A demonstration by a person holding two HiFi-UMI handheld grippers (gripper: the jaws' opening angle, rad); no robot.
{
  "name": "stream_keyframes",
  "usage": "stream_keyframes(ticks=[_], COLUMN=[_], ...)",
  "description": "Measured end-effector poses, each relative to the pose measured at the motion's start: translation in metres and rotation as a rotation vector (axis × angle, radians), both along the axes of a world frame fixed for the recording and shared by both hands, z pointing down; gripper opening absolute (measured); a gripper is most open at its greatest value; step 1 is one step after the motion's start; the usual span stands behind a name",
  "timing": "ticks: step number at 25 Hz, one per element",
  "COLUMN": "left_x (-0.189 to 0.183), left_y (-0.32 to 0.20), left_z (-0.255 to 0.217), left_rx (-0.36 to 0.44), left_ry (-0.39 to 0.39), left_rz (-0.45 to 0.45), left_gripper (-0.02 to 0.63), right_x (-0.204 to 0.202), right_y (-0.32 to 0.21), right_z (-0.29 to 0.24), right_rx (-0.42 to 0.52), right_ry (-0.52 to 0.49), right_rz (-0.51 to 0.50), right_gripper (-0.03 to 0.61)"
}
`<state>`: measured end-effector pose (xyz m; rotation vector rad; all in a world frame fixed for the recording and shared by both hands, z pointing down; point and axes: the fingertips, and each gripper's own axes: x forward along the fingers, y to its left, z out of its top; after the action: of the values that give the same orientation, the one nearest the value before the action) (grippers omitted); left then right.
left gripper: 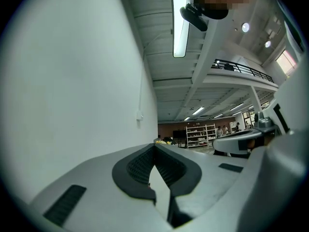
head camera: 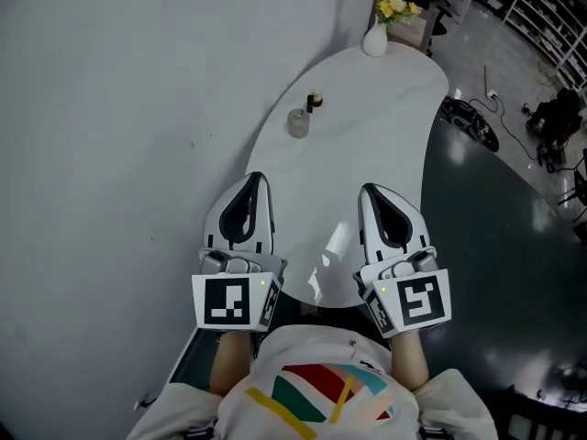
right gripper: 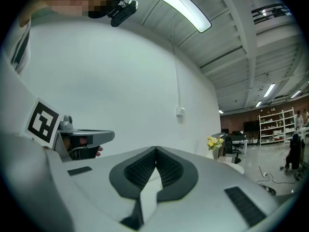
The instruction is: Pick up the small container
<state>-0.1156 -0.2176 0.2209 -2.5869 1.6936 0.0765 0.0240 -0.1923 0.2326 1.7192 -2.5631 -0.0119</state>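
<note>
On the white oval table (head camera: 385, 136), toward its far left side, stands a small greyish translucent container (head camera: 298, 123). Just behind it is a tiny dark bottle (head camera: 315, 100). My left gripper (head camera: 257, 178) hovers over the table's near edge, well short of the container, jaws shut and empty. My right gripper (head camera: 369, 190) is level with it to the right, also shut with nothing in it. In the left gripper view the left gripper (left gripper: 154, 147) shows its tips meeting. The right gripper (right gripper: 156, 150) in its own view looks the same. Neither gripper view shows the container.
A white vase with yellow flowers (head camera: 376, 35) stands at the table's far end, also visible as the vase (right gripper: 215, 146) in the right gripper view. A grey wall (head camera: 110, 108) runs along the left. Dark floor (head camera: 495, 236) with cables and equipment lies to the right.
</note>
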Motion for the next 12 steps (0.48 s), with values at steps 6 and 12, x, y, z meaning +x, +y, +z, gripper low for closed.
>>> stream_keyframes(ticks=[6, 12], left_x=[-0.001, 0.010], left_y=[-0.003, -0.004], left_z=[0.004, 0.007], left_rx=[-0.010, -0.004], left_ry=[0.012, -0.008], left_rz=[-0.036, -0.040], left_gripper=[0.017, 0.017], right_x=[0.006, 0.009], right_y=[-0.004, -0.007], right_z=[0.005, 0.019], right_rx=[-0.011, -0.038], right_ry=[0.001, -0.003], right_rz=[-0.018, -0.056], right_gripper=[0.011, 0.011])
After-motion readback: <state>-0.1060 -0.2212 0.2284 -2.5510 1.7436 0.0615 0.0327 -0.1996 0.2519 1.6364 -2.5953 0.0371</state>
